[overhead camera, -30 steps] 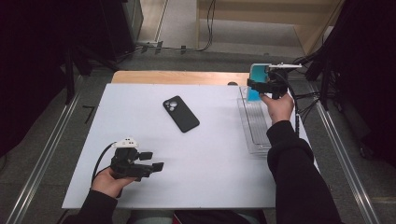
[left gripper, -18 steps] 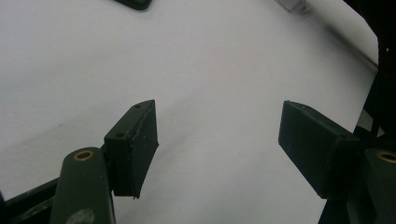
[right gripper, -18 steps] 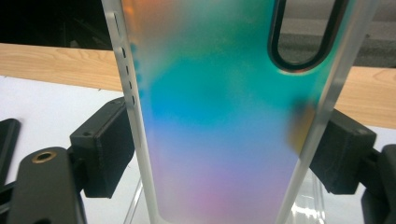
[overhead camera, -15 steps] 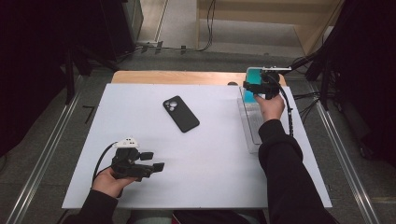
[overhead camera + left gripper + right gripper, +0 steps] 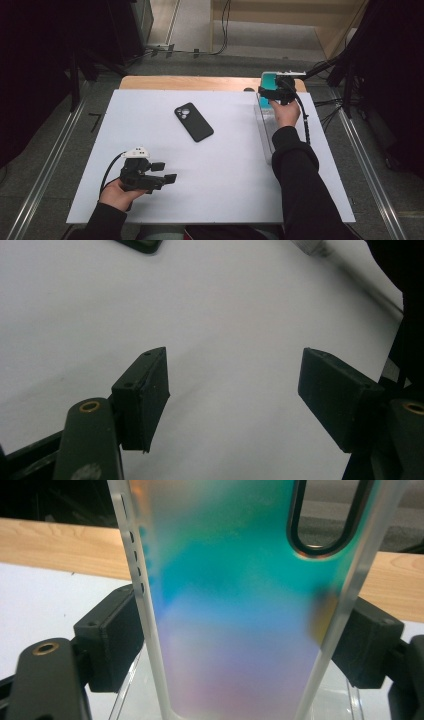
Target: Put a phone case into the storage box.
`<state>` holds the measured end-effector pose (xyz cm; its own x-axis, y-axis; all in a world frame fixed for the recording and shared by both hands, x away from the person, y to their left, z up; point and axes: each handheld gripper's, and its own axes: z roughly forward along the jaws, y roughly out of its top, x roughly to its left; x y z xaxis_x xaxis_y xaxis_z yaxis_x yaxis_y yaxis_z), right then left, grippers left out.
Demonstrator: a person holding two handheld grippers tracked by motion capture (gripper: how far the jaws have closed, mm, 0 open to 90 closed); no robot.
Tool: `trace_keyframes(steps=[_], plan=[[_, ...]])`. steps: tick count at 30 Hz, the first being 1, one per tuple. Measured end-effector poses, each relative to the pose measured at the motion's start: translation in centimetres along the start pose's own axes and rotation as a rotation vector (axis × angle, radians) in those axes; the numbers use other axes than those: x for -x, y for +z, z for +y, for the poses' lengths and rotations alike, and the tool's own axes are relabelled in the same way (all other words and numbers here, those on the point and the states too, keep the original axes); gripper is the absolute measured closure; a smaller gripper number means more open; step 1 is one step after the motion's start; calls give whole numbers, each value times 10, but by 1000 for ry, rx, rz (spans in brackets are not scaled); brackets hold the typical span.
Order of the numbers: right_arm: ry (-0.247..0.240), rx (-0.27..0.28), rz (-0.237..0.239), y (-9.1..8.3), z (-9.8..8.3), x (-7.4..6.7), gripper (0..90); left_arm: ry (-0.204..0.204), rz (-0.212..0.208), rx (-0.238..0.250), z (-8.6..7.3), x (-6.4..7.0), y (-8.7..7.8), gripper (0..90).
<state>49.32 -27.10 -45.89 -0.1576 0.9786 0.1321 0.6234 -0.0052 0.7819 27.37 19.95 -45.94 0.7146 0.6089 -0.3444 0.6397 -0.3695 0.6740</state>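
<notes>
My right gripper (image 5: 272,94) sits at about one o'clock on the white table (image 5: 225,165), its jaws clamped on both long edges of a teal-to-lilac phone case (image 5: 240,605) held upright above a clear tray (image 5: 263,131). My left gripper (image 5: 167,172) rests at seven o'clock, jaws spread with bare table between them. A black phone (image 5: 194,122) lies face down near eleven o'clock of centre, well apart from both.
</notes>
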Motion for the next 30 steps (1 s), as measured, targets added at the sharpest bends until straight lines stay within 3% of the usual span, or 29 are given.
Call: trace_keyframes(steps=[1, 11, 14, 20, 30], plan=[[-23, -3, -12, 1, 1, -2, 156, 2, -2, -2, 0, 0, 1, 286], [6, -3, 25, 4, 0, 0, 113, 6, -6, -8, 2, 1, 4, 286], [-6, -9, 18, 4, -1, -1, 106, 6, -7, -4, 2, 1, 4, 286], [8, -12, 25, 3, 0, -1, 8, 2, -6, -4, 2, 1, 3, 286], [11, -57, 48, -11, 4, -1, 0, -12, -8, -11, 3, -1, 4, 285]])
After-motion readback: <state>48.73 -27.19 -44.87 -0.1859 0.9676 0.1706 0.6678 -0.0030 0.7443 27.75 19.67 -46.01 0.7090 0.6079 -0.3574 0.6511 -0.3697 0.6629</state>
